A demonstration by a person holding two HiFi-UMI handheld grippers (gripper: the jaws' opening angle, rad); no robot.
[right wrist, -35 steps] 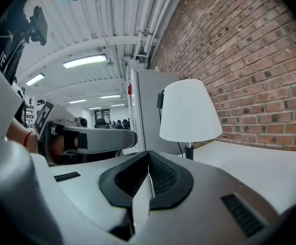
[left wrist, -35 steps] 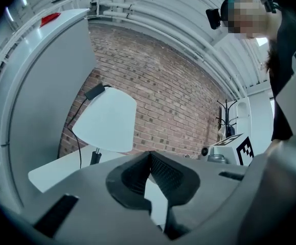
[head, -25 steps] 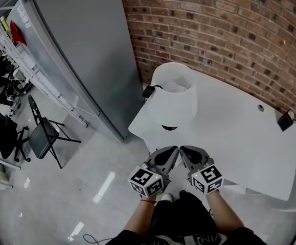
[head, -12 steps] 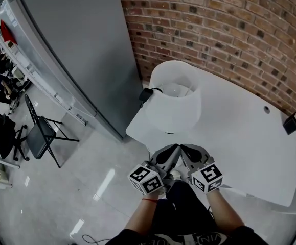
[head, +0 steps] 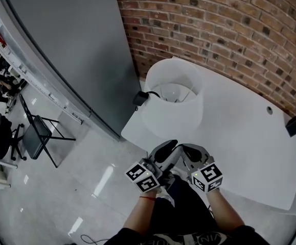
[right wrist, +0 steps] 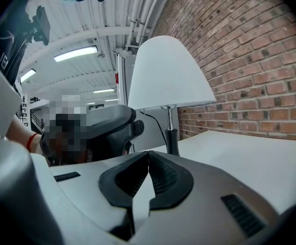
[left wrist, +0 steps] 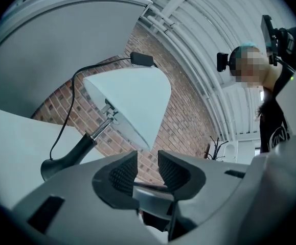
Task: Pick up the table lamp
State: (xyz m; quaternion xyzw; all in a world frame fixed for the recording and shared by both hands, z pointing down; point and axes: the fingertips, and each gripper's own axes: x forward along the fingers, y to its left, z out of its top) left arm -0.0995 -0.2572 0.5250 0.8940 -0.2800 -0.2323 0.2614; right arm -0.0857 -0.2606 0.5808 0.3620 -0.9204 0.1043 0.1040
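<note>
Since a second ago, both grippers have drawn nearer the table lamp (head: 171,98), and the left gripper (head: 167,151) has just been opening its fingers. It hovers at the near edge of the white counter (head: 240,131), fingers released, nothing between them. Just to its right, the right gripper (head: 192,154) has its fingers clenched together, empty. The white-shaded table lamp stands upright on the counter's left end ahead of both, untouched, before a brick wall (head: 229,29)

1 table lamp (head: 171,108), 1 table (head: 240,137), 1 folding chair (head: 35,139), 2 tongs — L tongs (head: 169,150), R tongs (head: 187,152)
</note>
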